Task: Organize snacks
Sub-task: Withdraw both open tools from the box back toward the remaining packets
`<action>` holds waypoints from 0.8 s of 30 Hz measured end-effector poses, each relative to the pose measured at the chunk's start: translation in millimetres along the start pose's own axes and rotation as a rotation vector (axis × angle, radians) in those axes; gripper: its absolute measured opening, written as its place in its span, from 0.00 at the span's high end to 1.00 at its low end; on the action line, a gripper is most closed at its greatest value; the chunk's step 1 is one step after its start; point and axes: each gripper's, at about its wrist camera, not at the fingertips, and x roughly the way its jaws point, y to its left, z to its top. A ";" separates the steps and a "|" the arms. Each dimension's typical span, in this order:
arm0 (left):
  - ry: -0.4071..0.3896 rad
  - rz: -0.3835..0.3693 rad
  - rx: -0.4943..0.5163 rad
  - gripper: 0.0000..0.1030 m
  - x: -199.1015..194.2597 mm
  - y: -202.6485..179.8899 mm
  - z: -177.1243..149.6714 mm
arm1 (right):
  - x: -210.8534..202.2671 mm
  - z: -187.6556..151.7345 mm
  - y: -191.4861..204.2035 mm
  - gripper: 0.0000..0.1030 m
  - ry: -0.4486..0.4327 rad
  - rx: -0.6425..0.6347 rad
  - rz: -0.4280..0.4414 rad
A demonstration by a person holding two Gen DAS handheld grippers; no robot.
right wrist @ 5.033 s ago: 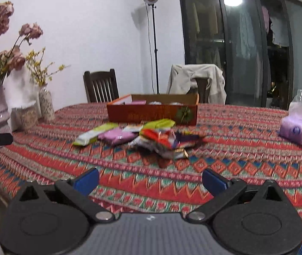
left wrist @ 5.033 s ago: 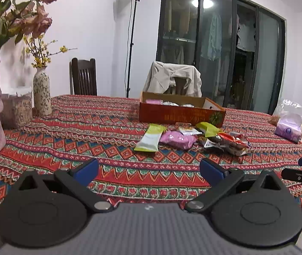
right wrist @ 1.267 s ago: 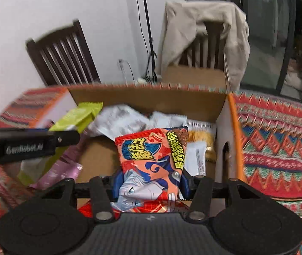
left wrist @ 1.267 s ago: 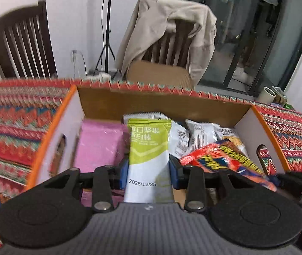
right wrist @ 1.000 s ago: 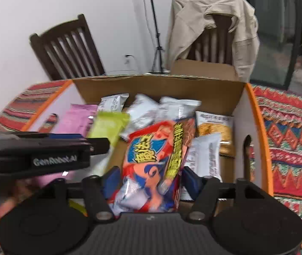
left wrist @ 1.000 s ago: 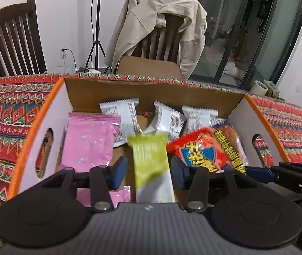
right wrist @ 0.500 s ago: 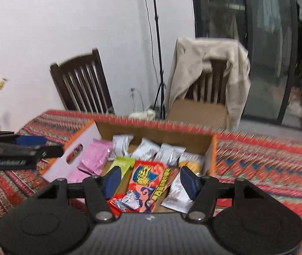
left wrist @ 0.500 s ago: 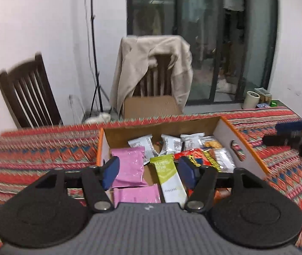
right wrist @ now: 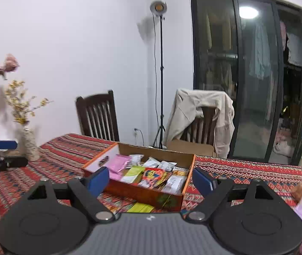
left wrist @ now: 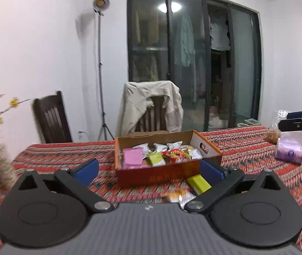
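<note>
Small print on the packets is unreadable. Cardboard snack box (left wrist: 168,173) sits mid-frame on the worktop (left wrist: 246,148), beyond and between the left claw (left wrist: 148,169) pads. Both claws empty, jaws just opened wide; right claw (right wrist: 149,179) likewise frames the box. Loose yellow-green packet (left wrist: 198,183) lies lower right of it.

Vase (left wrist: 0,163) at left edge blurred, partly cut off. Wrapper (left wrist: 179,196) at lower centre blurred, half hidden behind gripper body; print unreadable.
</note>
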 end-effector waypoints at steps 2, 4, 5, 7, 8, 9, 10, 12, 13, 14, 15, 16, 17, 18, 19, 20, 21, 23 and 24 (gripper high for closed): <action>-0.027 0.020 0.000 0.00 -26.2 -7.8 -21.5 | -25.9 -19.7 12.8 0.15 -0.022 -0.020 0.001; -0.048 0.044 -0.013 0.00 -50.9 -14.7 -42.3 | -50.0 -42.6 28.8 0.12 -0.039 -0.049 0.003; -0.054 0.052 -0.030 0.00 -61.4 -18.1 -52.5 | -59.3 -53.7 36.7 0.11 -0.040 -0.063 0.002; -0.051 0.062 -0.050 0.00 -75.7 -22.9 -68.7 | -74.0 -77.6 51.4 0.02 -0.046 -0.084 -0.001; -0.040 0.075 -0.059 0.00 -81.8 -26.8 -77.5 | -81.3 -92.5 58.8 0.01 -0.049 -0.089 -0.007; -0.027 0.086 -0.066 0.00 -87.4 -31.7 -86.5 | -87.2 -103.2 64.7 0.01 -0.049 -0.086 -0.014; -0.021 0.082 -0.067 0.00 -92.2 -35.4 -95.2 | -92.2 -117.0 70.1 0.01 -0.042 -0.083 -0.018; -0.001 0.074 -0.066 0.00 -101.8 -42.4 -112.4 | -98.5 -145.5 77.9 0.01 -0.017 -0.057 -0.019; 0.008 0.072 -0.062 0.00 -104.2 -44.9 -119.6 | -101.2 -158.4 80.3 0.01 -0.004 -0.040 -0.018; 0.015 0.071 -0.056 0.00 -106.4 -48.1 -127.0 | -103.1 -171.6 82.4 0.01 0.007 -0.022 -0.018; 0.027 0.071 -0.053 0.00 -109.2 -51.4 -135.3 | -105.6 -185.3 83.7 0.01 0.016 0.000 -0.020; 0.045 0.072 -0.053 0.00 -109.4 -53.6 -142.4 | -107.7 -195.6 83.7 0.01 0.023 0.014 -0.022; 0.068 0.071 -0.057 0.00 -110.2 -54.8 -150.0 | -109.6 -205.3 84.3 0.01 0.032 0.028 -0.026; 0.084 0.068 -0.061 0.00 -109.8 -55.2 -154.8 | -111.4 -215.6 84.2 0.01 0.046 0.042 -0.032; 0.097 0.064 -0.067 0.00 -108.7 -55.3 -158.8 | -112.2 -223.5 83.9 0.01 0.062 0.049 -0.038; 0.104 0.059 -0.071 0.00 -109.1 -55.2 -162.1 | -112.9 -229.9 84.3 0.01 0.077 0.053 -0.044; 0.111 0.056 -0.075 0.00 -108.4 -55.3 -164.4 | -113.7 -235.7 84.8 0.01 0.089 0.054 -0.047; 0.118 0.057 -0.077 0.00 -108.5 -57.3 -166.5 | -114.0 -244.4 85.8 0.01 0.108 0.053 -0.051; 0.119 0.059 -0.077 0.00 -107.8 -57.2 -166.3 | -112.6 -245.6 86.3 0.01 0.112 0.053 -0.054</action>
